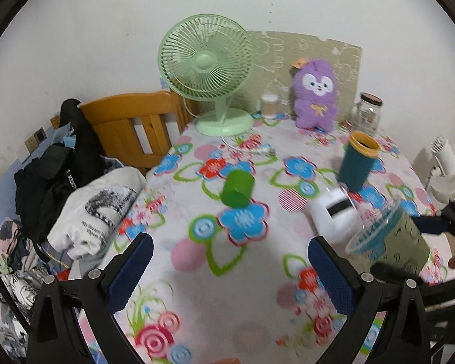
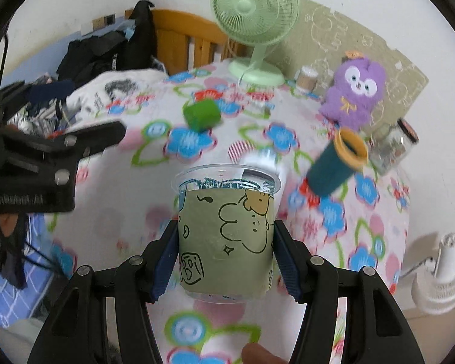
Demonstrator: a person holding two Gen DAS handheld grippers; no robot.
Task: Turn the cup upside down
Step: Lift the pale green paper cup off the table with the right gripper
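A clear plastic cup with a green cartoon sleeve (image 2: 226,236) is clamped between the blue pads of my right gripper (image 2: 226,254), held above the floral tablecloth with its open rim pointing away from the camera. In the left wrist view the same cup (image 1: 391,236) hangs tilted at the right, rim toward the left. My left gripper (image 1: 230,261) is open and empty over the table; it also shows at the left of the right wrist view (image 2: 75,115).
On the table (image 1: 197,273) lie a green cup on its side (image 1: 238,188), a teal tumbler with a yellow rim (image 1: 358,161), a white box (image 1: 333,212), a green fan (image 1: 206,69), a purple plush (image 1: 315,97) and a glass jar (image 1: 368,112). A wooden chair with clothes (image 1: 75,182) stands left.
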